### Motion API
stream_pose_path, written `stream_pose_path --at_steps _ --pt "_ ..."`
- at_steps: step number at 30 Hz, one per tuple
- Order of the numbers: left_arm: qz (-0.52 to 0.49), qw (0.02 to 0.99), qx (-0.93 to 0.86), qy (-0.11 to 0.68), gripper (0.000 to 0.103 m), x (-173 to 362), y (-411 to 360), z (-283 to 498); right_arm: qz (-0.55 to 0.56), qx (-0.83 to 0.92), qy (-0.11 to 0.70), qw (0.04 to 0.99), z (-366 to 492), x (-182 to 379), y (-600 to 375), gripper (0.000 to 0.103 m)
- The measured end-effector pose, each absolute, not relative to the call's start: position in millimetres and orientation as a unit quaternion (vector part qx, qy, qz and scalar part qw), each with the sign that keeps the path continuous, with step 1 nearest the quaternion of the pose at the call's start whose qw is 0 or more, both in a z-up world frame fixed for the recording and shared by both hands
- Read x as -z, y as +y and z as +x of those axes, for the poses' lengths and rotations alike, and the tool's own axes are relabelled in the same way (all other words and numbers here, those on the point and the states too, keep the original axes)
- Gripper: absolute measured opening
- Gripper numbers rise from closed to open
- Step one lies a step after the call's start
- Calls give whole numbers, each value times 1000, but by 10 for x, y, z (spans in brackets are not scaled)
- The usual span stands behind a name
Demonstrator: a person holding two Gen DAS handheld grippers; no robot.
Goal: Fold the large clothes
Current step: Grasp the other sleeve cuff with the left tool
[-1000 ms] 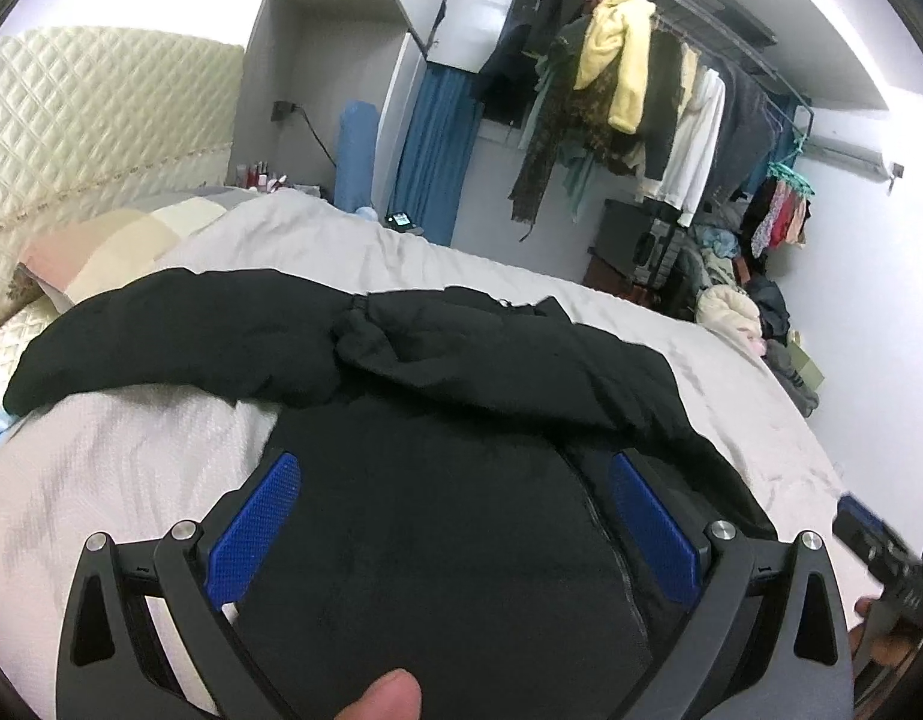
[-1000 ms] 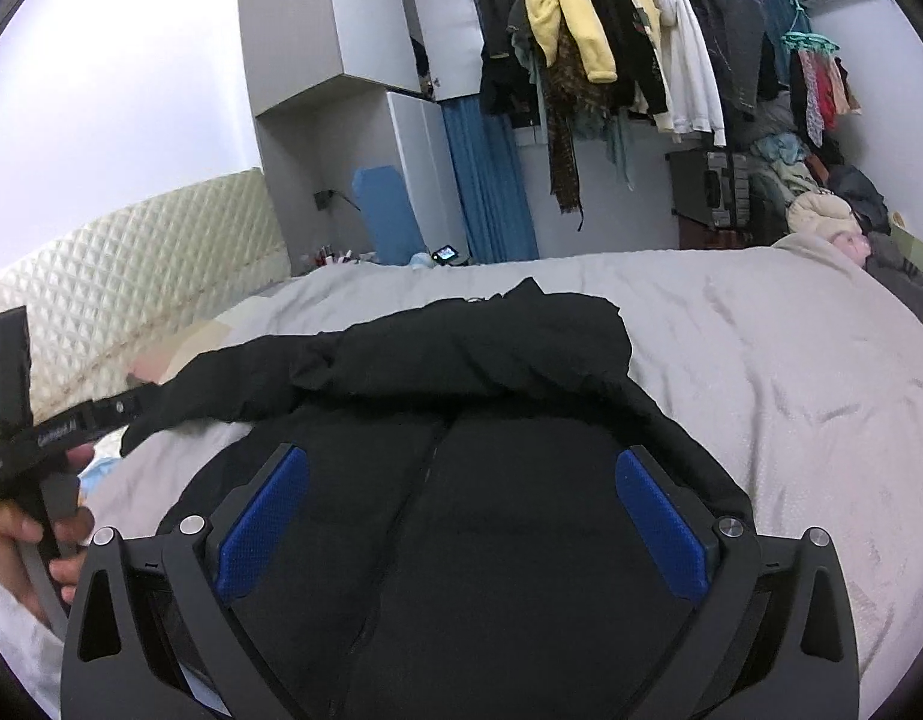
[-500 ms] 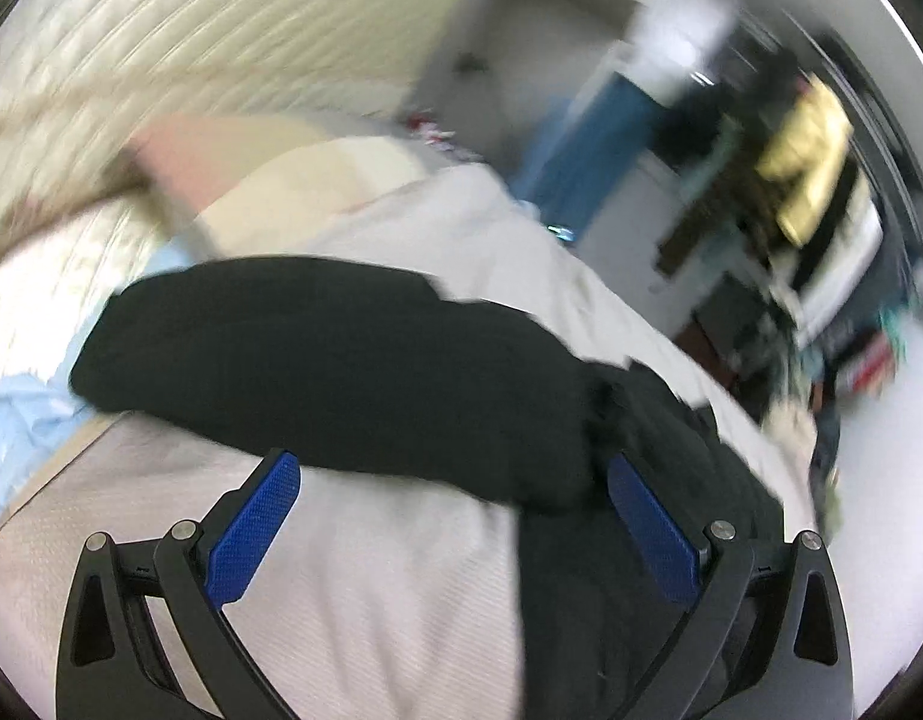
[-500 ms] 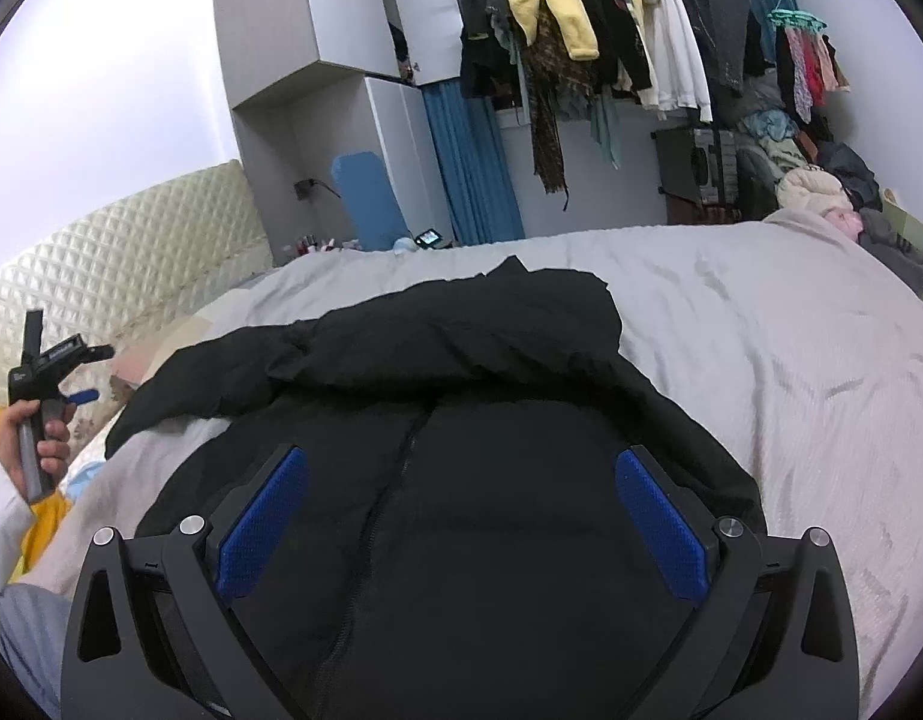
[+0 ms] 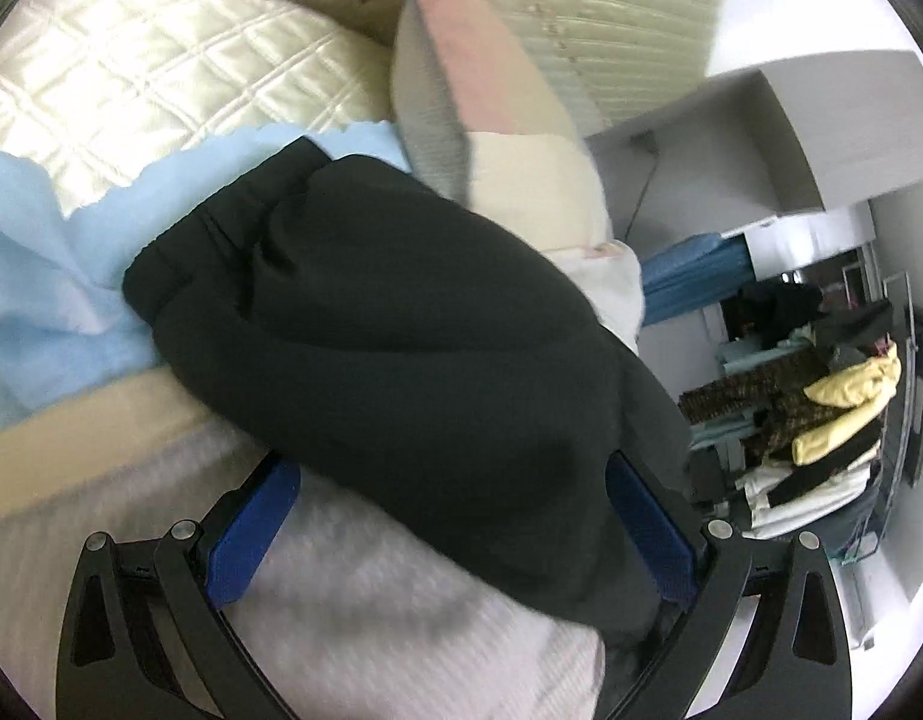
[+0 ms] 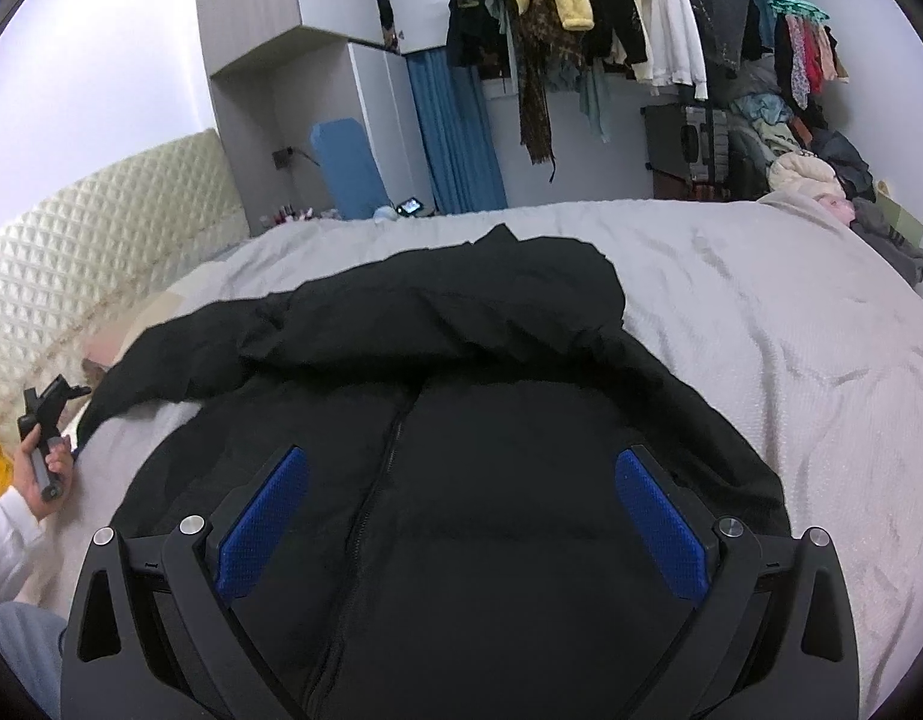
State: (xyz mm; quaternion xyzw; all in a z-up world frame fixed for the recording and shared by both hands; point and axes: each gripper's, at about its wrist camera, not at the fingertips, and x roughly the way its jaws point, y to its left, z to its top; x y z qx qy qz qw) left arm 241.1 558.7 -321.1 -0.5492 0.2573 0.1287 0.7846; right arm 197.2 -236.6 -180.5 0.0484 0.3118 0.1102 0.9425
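A large black padded jacket (image 6: 461,450) lies front up, zip shut, on the pale bed (image 6: 791,330). Its hood is at the far end and one sleeve stretches out left. My right gripper (image 6: 461,504) is open and empty over the jacket's body. My left gripper (image 5: 455,516) is open and hovers over the black sleeve (image 5: 389,324), whose cuff (image 5: 179,252) points toward the headboard; the sleeve lies between the blue pads without being clamped. The left gripper also shows, held in a hand, at the left of the right wrist view (image 6: 44,420).
A light blue cloth (image 5: 41,276), a cream quilted pillow (image 5: 161,72) and a pink-and-cream pillow (image 5: 497,102) lie by the sleeve end. The quilted headboard (image 6: 101,240) is at the left. A rack of hanging clothes (image 6: 611,12) and a clothes pile (image 6: 809,174) stand beyond the bed.
My left gripper has swung left from the jacket's body to the outstretched sleeve and come close above it. My right gripper has stayed over the jacket, tilting slightly.
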Motion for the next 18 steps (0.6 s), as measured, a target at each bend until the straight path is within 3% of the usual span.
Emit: stream_pose_path --at_steps 9,12,18 --pt "-591 768 -155 192 99 3507 5929 2581 63 -79 309 946 2059 1813 -2358 103" --pt "-607 759 -165 171 90 3480 6002 2644 65 -73 307 947 2078 1808 -2365 103" --pt "-608 754 -191 157 49 3456 6031 2642 60 -73 309 946 2091 1804 -2325 103"
